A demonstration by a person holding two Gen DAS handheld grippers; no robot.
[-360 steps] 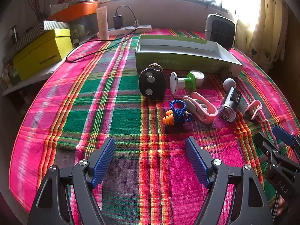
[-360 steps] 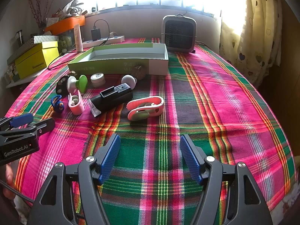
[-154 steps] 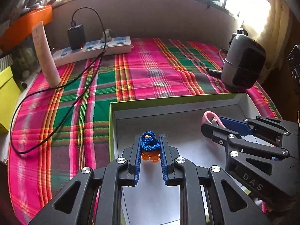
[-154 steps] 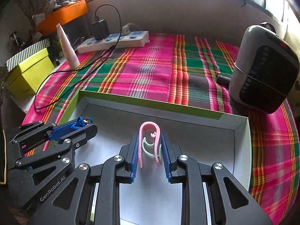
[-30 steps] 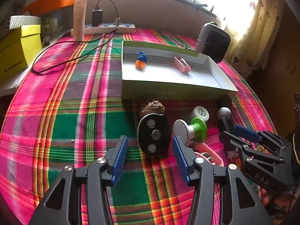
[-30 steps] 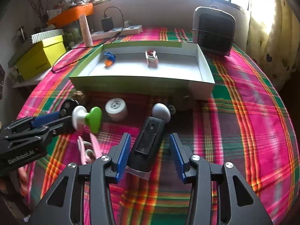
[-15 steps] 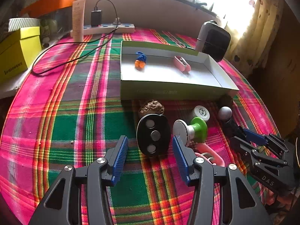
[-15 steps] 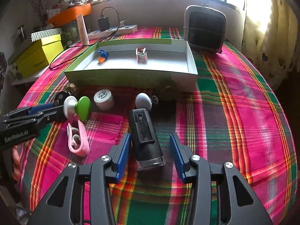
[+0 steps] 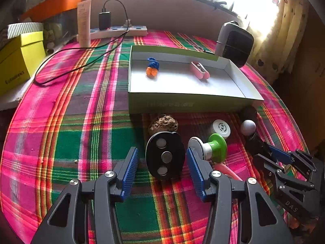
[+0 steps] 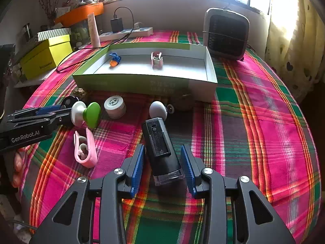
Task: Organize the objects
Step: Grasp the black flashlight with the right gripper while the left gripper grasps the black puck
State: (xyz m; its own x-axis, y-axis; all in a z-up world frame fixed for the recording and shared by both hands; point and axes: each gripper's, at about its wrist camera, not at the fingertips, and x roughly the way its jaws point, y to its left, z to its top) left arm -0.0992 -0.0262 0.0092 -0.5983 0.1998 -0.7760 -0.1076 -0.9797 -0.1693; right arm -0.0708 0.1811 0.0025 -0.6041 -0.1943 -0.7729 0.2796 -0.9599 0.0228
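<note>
the right gripper (image 10: 162, 162) is closing around the black flashlight (image 10: 160, 152), pads not yet pressing, while the left gripper (image 9: 162, 170) stands open astride the black oval disc (image 9: 165, 157).

Black flashlight (image 10: 160, 150) lying on cloth, black oval disc (image 9: 165, 155) upright

A home: plaid tablecloth (image 10: 254, 105), heart-print curtain (image 10: 292, 40) (window behind), power strip (image 10: 130, 33).

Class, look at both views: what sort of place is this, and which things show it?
Probably a home room: a pink-and-green plaid tablecloth beneath a window, a heart-patterned curtain and a small grey fan heater.
</note>
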